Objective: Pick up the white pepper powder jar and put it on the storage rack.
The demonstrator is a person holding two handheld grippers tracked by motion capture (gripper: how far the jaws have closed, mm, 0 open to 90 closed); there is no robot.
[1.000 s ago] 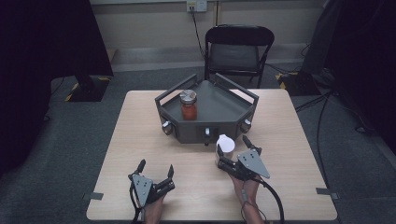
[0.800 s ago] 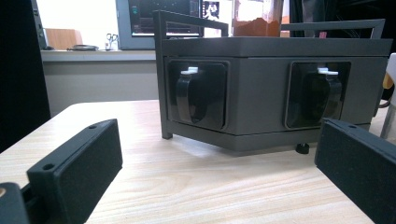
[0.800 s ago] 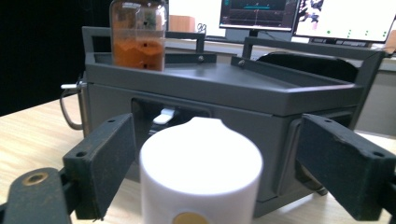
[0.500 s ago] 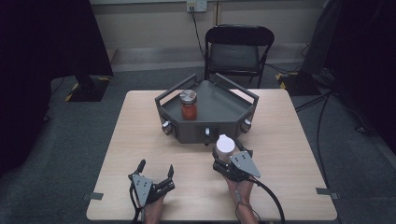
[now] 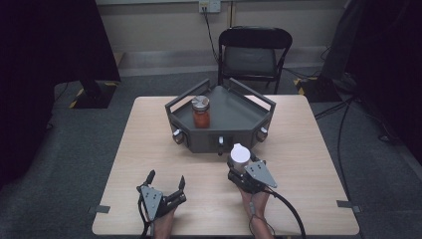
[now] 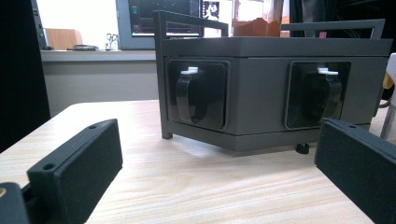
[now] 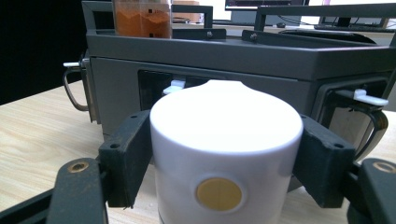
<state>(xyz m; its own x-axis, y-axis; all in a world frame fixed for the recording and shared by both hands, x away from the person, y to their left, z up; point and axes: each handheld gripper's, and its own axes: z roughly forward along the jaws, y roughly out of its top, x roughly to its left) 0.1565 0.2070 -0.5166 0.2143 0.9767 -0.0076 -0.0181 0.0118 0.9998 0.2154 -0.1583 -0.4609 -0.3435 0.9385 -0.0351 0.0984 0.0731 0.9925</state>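
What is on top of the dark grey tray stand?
A jar of orange-red contents with a metal lid stands on the left part of the tray stand. The rest of its top is bare. The floor under the jar is covered.

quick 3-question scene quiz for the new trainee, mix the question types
1. True or false: the right gripper has its jaws closed on the white container.
2. Where does the jar of orange powder stand? A) bare table B) on the grey tray C) on the chair
3. In what state is the left gripper?

Key: 1 true; the jaws have just been closing and the pads press its sides. 2 B. 3 Open, nothing between its jaws.
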